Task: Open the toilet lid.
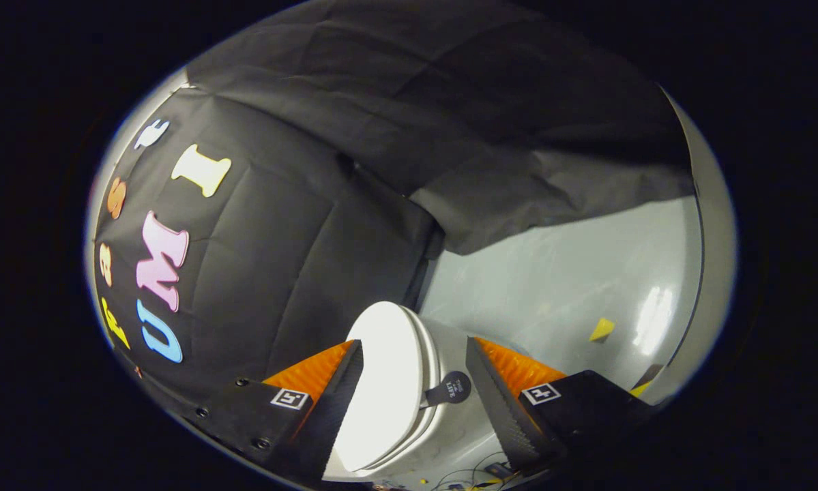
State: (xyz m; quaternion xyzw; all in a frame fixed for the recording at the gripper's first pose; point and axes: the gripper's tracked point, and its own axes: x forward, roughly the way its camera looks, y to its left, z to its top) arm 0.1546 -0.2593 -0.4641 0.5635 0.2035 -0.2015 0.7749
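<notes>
The gripper at the bottom of the frame has its two black fingers spread wide, holding nothing. Between them, lower centre, sits the white toilet lid, with a round black pull tab at its rim. Grey floor lies beyond.

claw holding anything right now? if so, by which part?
Nothing held. The claw is open, its fingers apart on either side of the white toilet lid and its black pull tab, touching neither.

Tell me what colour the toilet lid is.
White, seen in the gripper view: the toilet lid lies between the open gripper fingers.
</notes>
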